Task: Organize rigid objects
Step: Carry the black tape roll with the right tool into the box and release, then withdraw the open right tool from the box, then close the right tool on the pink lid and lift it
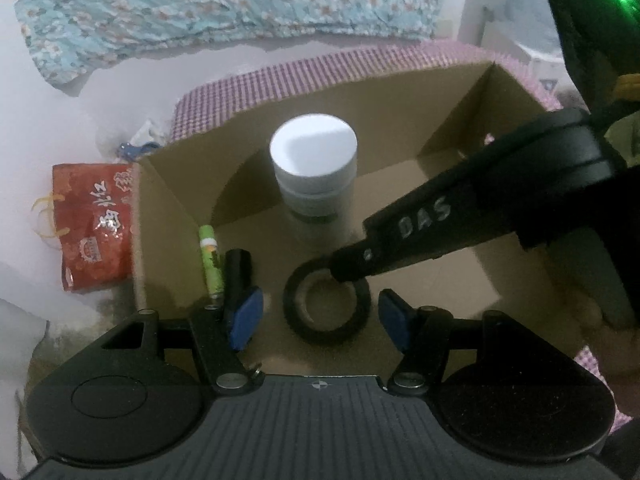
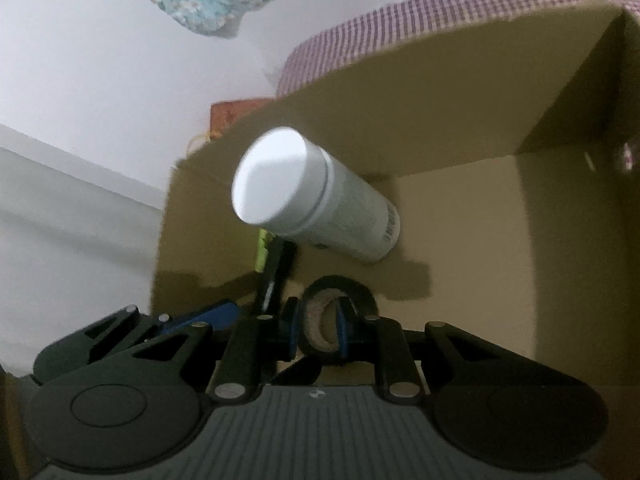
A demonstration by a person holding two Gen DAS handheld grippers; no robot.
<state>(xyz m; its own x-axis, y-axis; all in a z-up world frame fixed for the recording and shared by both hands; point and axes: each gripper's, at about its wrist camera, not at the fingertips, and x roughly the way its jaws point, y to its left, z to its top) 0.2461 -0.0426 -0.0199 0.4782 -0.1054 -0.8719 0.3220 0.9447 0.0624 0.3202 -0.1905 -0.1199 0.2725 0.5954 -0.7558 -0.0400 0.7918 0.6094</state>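
White bottle (image 1: 313, 160), black tape roll (image 1: 326, 306), brown box (image 1: 400, 92)

A: What sort of place is this?

B: A home, likely a bedroom or living corner. A cardboard box (image 1: 256, 148) sits on a pink checked cloth (image 1: 280, 80).

A: What else shows it?

B: Behind the box a blue floral quilt (image 1: 200, 4) lies against a plain white wall (image 2: 100, 60). Left of the box sits a red gift bag (image 1: 94, 224) with a yellow cord.
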